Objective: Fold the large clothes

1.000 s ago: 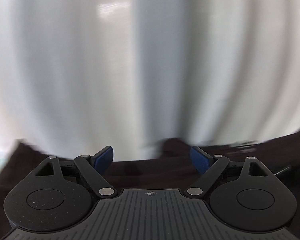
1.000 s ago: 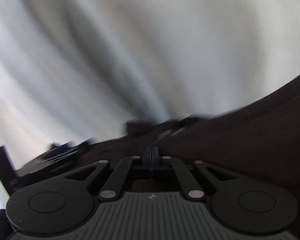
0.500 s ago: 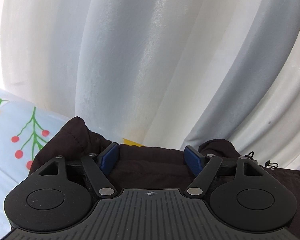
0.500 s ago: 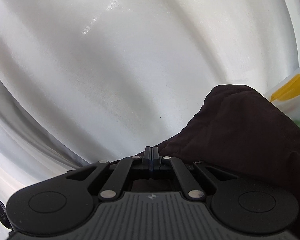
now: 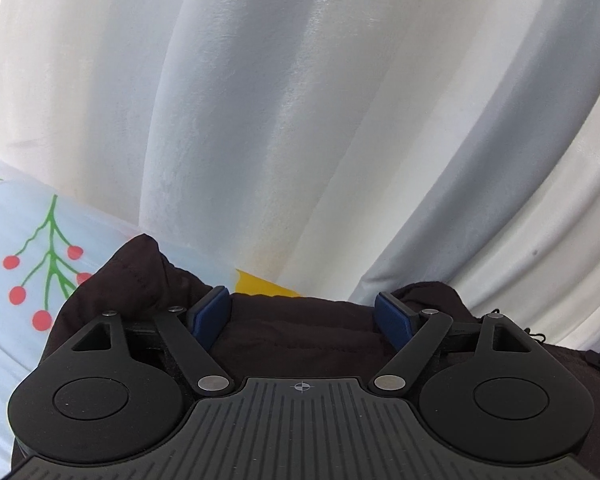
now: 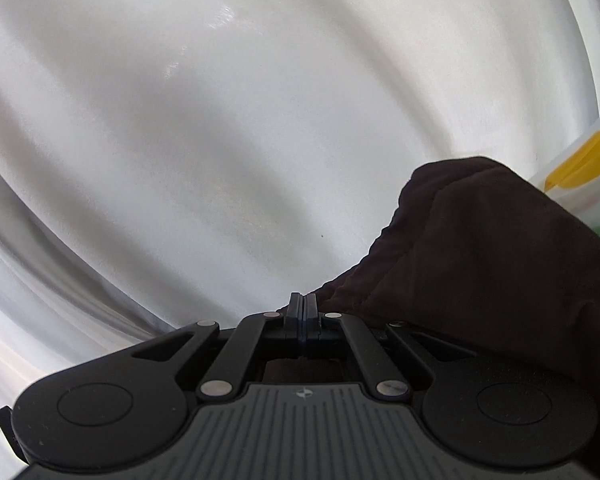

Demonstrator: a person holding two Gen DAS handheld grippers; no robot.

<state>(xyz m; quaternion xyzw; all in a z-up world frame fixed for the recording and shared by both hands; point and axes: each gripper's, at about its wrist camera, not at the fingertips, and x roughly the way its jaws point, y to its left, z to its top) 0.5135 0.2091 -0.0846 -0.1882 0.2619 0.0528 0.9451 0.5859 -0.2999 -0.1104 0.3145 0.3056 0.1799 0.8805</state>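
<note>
A dark brown, nearly black garment lies bunched on a light blue sheet. In the left wrist view my left gripper is open, its blue pads on either side of a fold of the garment just below them. In the right wrist view the same garment rises in a hump to the right. My right gripper has its pads pressed together at the garment's edge; whether cloth is pinched between them is hidden.
A white curtain hangs in folds close ahead and fills most of both views. The sheet has printed green twigs with red berries and a yellow patch.
Both grippers swept fast a second ago, blurring the views, then came to rest at the garment beside the curtain. The left stayed open and the right stayed shut.
</note>
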